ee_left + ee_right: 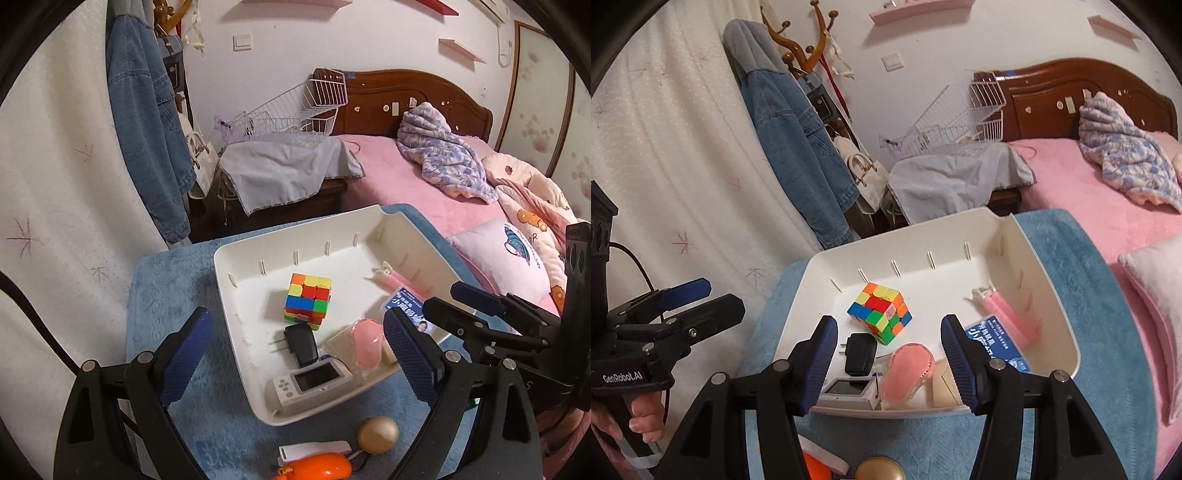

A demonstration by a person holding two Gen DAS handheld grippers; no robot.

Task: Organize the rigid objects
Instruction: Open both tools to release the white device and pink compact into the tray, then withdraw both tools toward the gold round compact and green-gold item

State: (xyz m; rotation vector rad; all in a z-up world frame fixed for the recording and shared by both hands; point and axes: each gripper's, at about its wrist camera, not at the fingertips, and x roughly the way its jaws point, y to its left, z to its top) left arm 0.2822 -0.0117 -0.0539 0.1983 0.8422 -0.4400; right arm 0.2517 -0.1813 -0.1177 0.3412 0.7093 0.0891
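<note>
A white tray (229,266) sits on a blue towel (177,288). In it lie a colour cube (308,301), a black plug charger (301,345), a white handheld device with a screen (314,384), a pink pad in a clear case (367,345), a blue-and-white packet (402,306) and a pink comb (395,282). A gold egg-shaped ball (378,434), a white stick (314,451) and an orange piece (321,469) lie on the towel in front of the tray. My left gripper (297,321) hovers open over the tray's near side. My right gripper (889,325) is open above the pink pad (907,373), holding nothing.
A pink bed (406,184) with a crumpled blanket (443,158) and a pillow (502,258) lies to the right. Behind the tray are a cloth-covered nightstand (288,177), wire baskets (295,114), a hanging denim jacket (147,129) and a white curtain (55,184). A hand (646,417) grips the left handle.
</note>
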